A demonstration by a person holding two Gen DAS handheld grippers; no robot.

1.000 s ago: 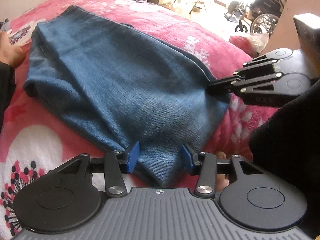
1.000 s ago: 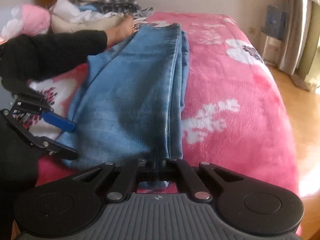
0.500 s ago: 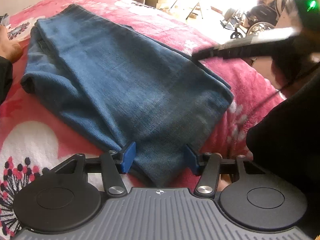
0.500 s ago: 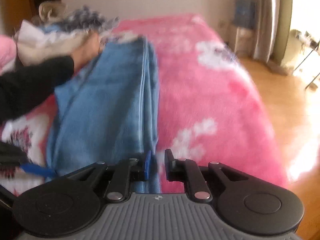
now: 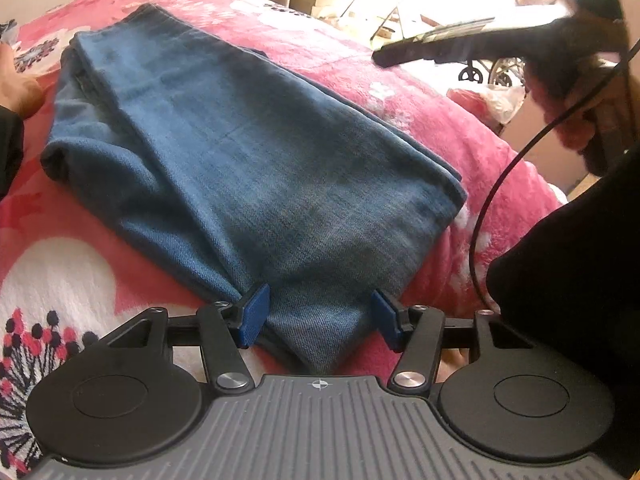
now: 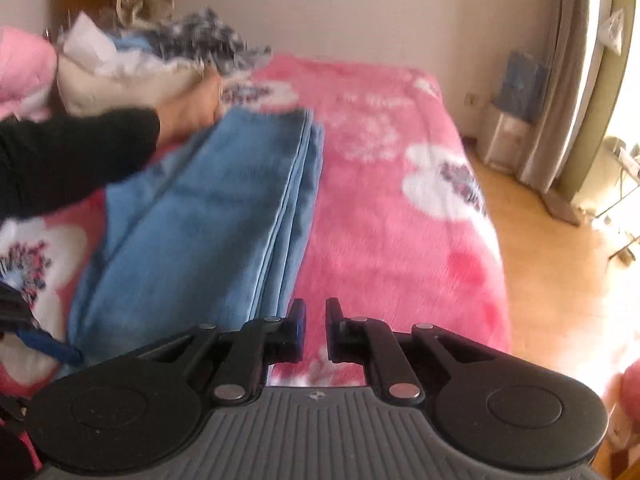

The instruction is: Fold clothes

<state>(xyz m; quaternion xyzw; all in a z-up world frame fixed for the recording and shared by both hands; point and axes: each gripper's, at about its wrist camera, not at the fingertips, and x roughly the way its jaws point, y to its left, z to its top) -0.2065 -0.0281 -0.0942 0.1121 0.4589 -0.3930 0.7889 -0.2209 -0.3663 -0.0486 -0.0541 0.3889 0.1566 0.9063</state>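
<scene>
Blue denim jeans (image 5: 248,168) lie folded lengthwise on a bed under a pink fleece blanket (image 6: 392,208) patterned with white flowers. The left gripper (image 5: 318,316) sits low at the near end of the jeans, its 2 blue-padded fingers (image 5: 253,314) spread wide apart with a bunched corner of the denim lying between them, not pinched. The right gripper (image 6: 315,330) hovers above the blanket just beside the long edge of the jeans, its fingers parted by a narrow gap and holding nothing; from the left wrist view it shows as a blurred dark shape raised over the far side of the bed, with a black cable (image 5: 500,184) trailing down from it. At the far end of the jeans a bare foot (image 6: 192,110) in a black trouser leg rests against the denim. Behind it sits a heap of mixed laundry (image 6: 152,56). Wooden floor (image 6: 560,280) runs alongside the bed.
</scene>
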